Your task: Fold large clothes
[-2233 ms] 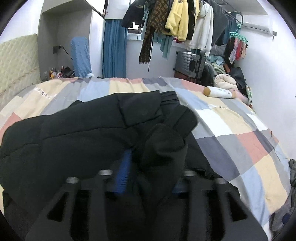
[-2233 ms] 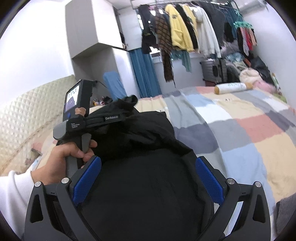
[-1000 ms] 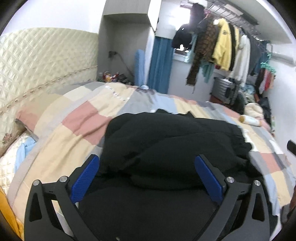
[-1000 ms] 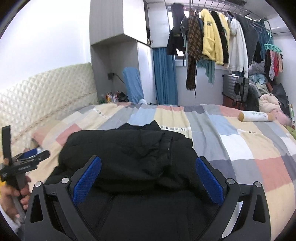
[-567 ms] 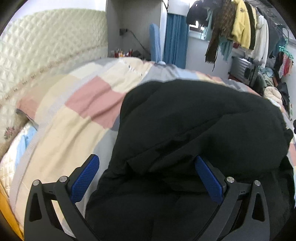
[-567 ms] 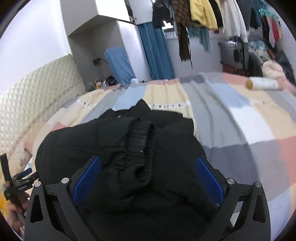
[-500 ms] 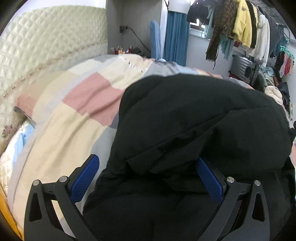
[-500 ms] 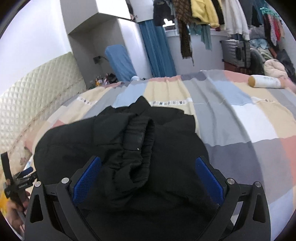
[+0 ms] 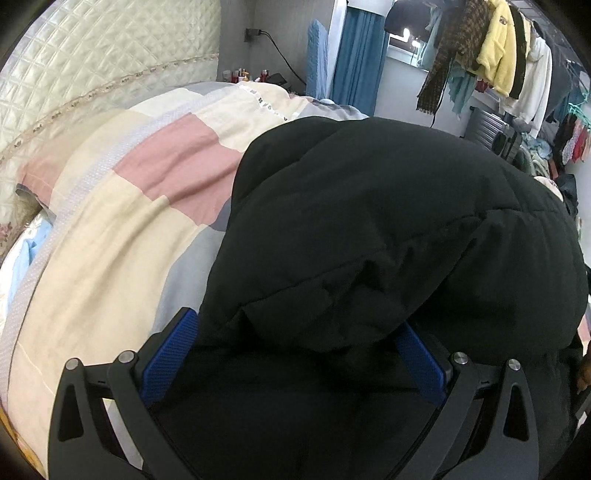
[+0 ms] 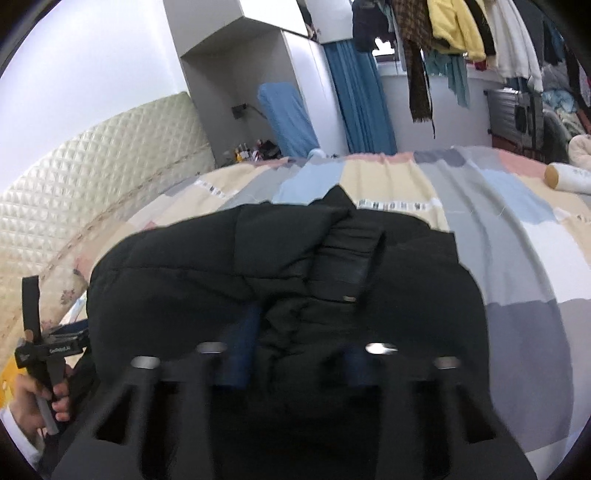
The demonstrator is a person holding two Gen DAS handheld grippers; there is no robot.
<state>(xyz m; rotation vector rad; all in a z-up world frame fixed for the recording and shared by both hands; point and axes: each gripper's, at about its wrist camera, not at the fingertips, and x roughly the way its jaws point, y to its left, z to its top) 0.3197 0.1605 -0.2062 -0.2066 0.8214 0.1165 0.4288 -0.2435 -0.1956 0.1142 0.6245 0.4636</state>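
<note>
A black puffer jacket [image 9: 388, 229] lies folded in a thick heap on the patchwork bed cover [image 9: 110, 236]. It also shows in the right wrist view [image 10: 280, 280], with a ribbed cuff [image 10: 347, 258] on top. My left gripper [image 9: 291, 350] is open, its blue pads on either side of the jacket's near fold. My right gripper [image 10: 295, 354] is blurred and its pads stand close together on the jacket's near edge. The left gripper's handle [image 10: 40, 350] shows at the far left, held by a hand.
A quilted cream headboard [image 9: 92, 74] runs along the left. Hanging clothes [image 10: 450, 29] fill a rail at the back. A white bottle [image 10: 569, 177] lies on the bed at the right. A suitcase [image 10: 517, 110] stands behind the bed.
My right gripper has closed from wide open onto the jacket's near edge. My left gripper has moved in closer to the jacket's near fold and stays open.
</note>
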